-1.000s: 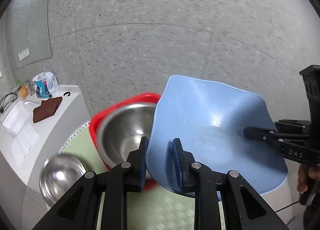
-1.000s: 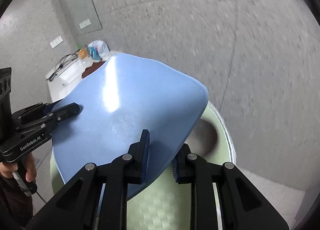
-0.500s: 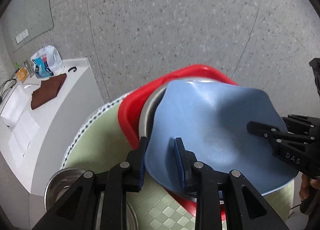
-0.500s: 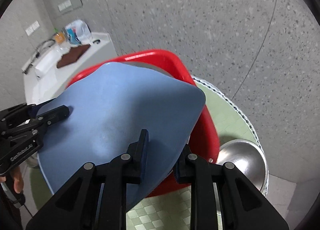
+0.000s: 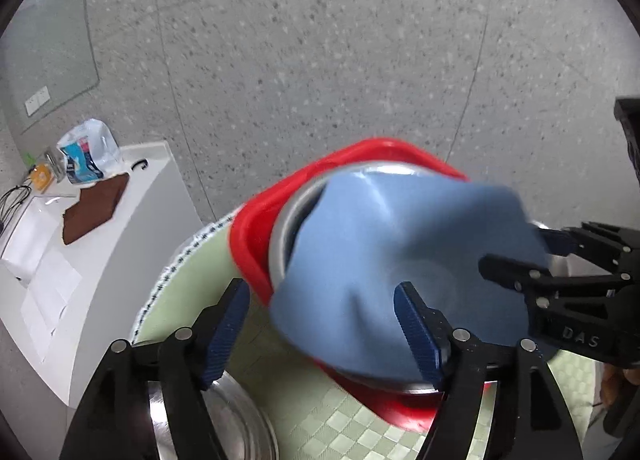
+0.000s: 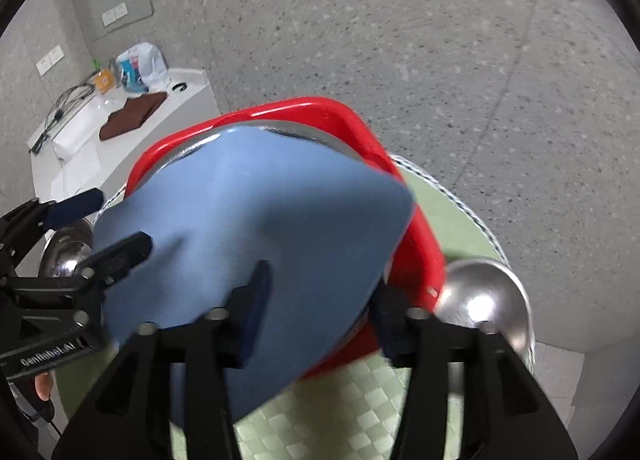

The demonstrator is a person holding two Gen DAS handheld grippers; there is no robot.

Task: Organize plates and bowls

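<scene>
Ahead of both our grippers the green checked table (image 5: 188,300) carries the red basin (image 6: 340,115), which holds a steel bowl (image 5: 288,219). The blue plate (image 5: 380,260) lies blurred over that bowl. Our left gripper (image 5: 322,324) and right gripper (image 6: 320,304) both stand wide apart, straddling the plate's edges without pinching it. A smaller steel bowl (image 6: 484,296) sits just right of our right gripper.

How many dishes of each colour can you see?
Blue plate: 1
Red square dish: 1
Steel bowls: 3, one inside the red dish, one on the right, one on the left
Total: 5
</scene>
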